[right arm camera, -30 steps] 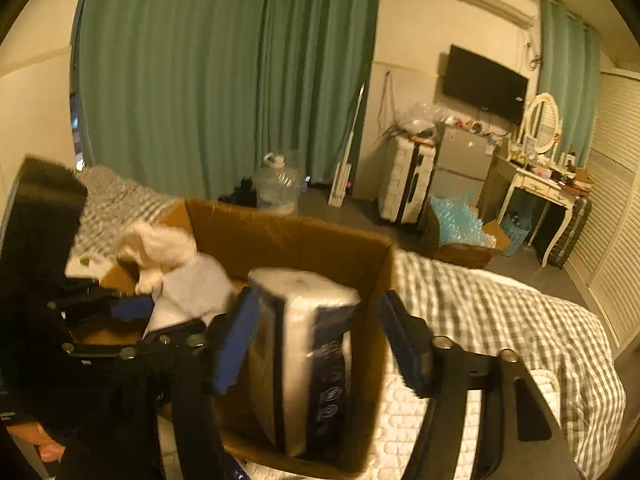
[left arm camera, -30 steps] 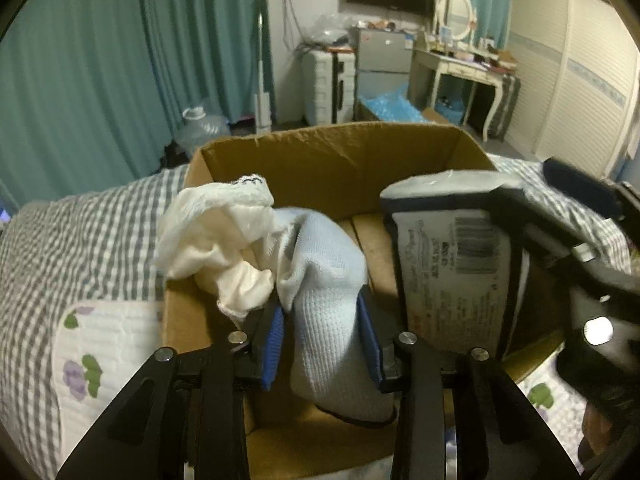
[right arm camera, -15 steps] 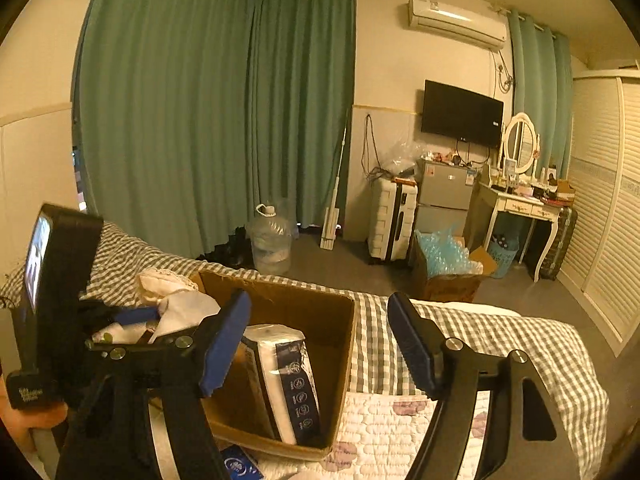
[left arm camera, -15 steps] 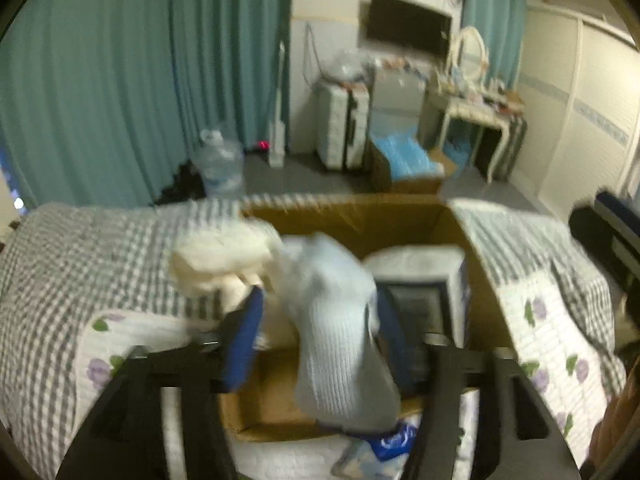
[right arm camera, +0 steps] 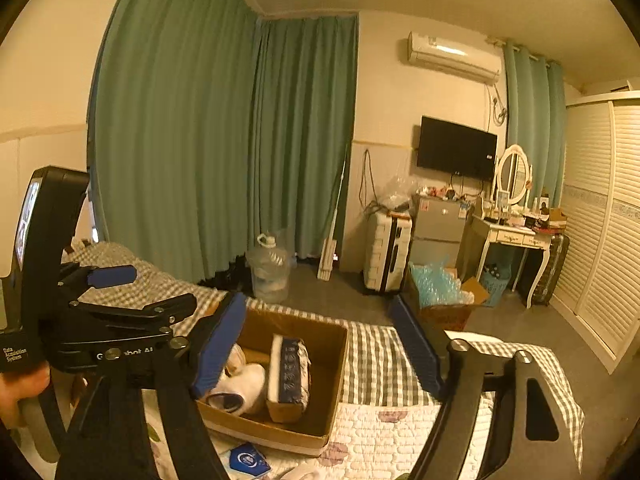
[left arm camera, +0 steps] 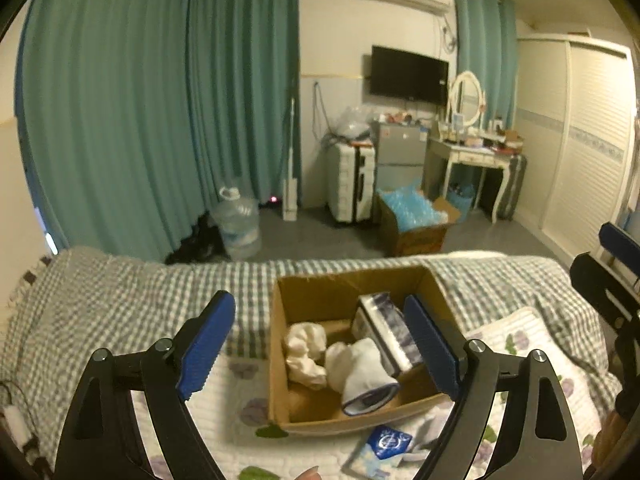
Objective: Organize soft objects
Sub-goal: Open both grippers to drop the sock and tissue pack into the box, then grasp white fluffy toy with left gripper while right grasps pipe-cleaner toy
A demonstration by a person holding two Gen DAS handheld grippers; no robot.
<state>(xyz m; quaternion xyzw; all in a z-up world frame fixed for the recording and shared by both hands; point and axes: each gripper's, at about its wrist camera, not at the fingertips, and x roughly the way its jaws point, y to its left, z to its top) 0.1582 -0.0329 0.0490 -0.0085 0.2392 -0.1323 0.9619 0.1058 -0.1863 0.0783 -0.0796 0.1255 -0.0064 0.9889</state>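
Observation:
A brown cardboard box (left arm camera: 316,296) sits on the bed; it also shows in the right wrist view (right arm camera: 338,364). Inside lie a cream cloth (left arm camera: 306,350), a pale blue-white sock (left arm camera: 362,372) and a wrapped tissue pack (left arm camera: 386,330), which also shows in the right wrist view (right arm camera: 290,368). My left gripper (left arm camera: 320,344) is open and empty, raised above and in front of the box. My right gripper (right arm camera: 320,344) is open and empty, raised above the box. The left gripper also shows at the left of the right wrist view (right arm camera: 120,292).
A small blue tissue packet (left arm camera: 384,442) lies on the floral quilt (left arm camera: 248,440) in front of the box. The checked bedspread (left arm camera: 120,292) covers the bed. Beyond the bed stand a water jug (left arm camera: 238,228), a suitcase (left arm camera: 352,184) and a box of blue plastic (left arm camera: 416,220).
My left gripper let go of the sock into the box and my right gripper let go of the tissue pack. Both opened wide and drew up and back from the box.

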